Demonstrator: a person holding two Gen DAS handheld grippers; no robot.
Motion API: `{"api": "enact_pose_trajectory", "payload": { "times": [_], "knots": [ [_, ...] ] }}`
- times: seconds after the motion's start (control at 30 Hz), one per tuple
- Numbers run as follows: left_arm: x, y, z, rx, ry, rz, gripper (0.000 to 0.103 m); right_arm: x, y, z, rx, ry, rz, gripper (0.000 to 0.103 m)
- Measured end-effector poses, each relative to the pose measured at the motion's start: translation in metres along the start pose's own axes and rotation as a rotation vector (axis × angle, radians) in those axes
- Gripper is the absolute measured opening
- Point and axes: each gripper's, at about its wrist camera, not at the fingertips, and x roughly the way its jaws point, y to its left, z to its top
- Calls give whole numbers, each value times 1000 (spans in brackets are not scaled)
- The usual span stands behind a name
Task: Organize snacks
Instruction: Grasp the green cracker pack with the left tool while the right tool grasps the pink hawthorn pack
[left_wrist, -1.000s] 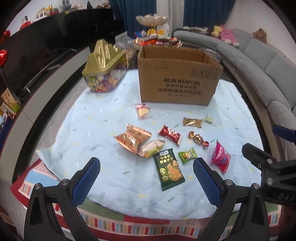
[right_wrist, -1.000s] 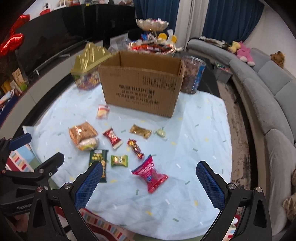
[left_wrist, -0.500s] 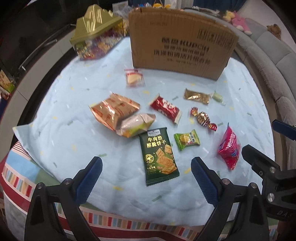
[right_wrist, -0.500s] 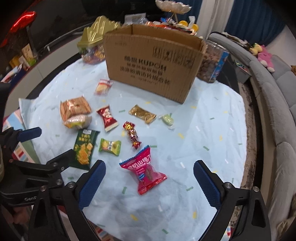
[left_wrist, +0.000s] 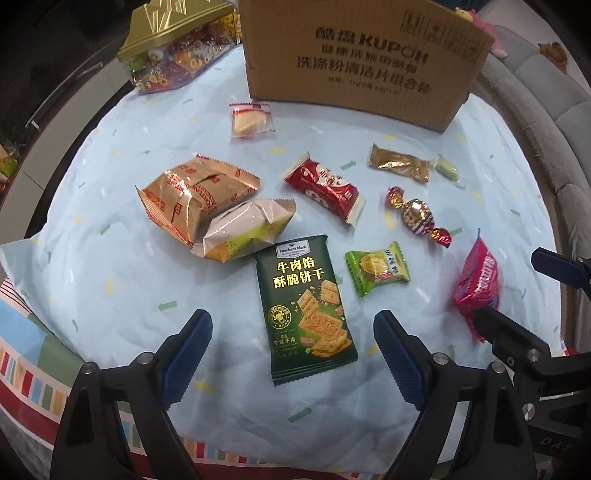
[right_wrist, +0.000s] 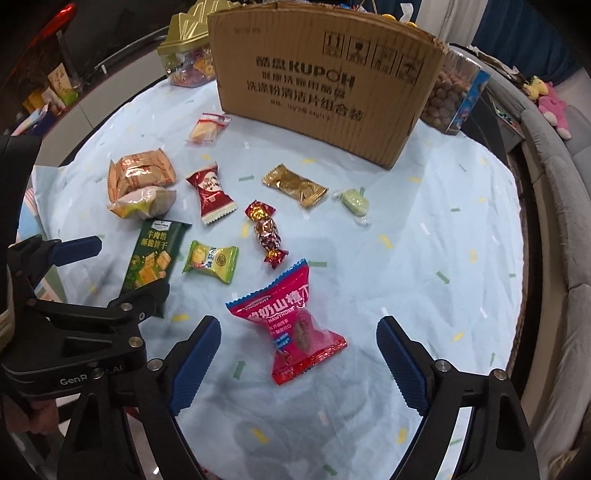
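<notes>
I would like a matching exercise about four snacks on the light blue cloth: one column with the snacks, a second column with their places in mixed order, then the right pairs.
Snacks
1. dark green cracker packet
2. pink hawthorn packet
3. gold wrapper
4. clear-wrapped cake

Places
A. next to the pale green candy
B. in front of the left tool
C. nearest the cardboard box, on its left side
D. in front of the right tool

Pairs: 1-B, 2-D, 3-A, 4-C

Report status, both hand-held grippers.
Left hand-held gripper closing around dark green cracker packet. Right hand-held gripper closing around pink hawthorn packet. No contact; nothing obstructing.
</notes>
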Motion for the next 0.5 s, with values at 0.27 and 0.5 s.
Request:
{"api": "enact_pose_trajectory", "payload": {
  "times": [0.27,0.5],
  "knots": [
    [19,-4,-1,12,40,6,80,14,-2,2,18,1,15,79],
    [21,-2,1,14,23,-9,75,29,-3,2,50,27,49,63]
  ]
}}
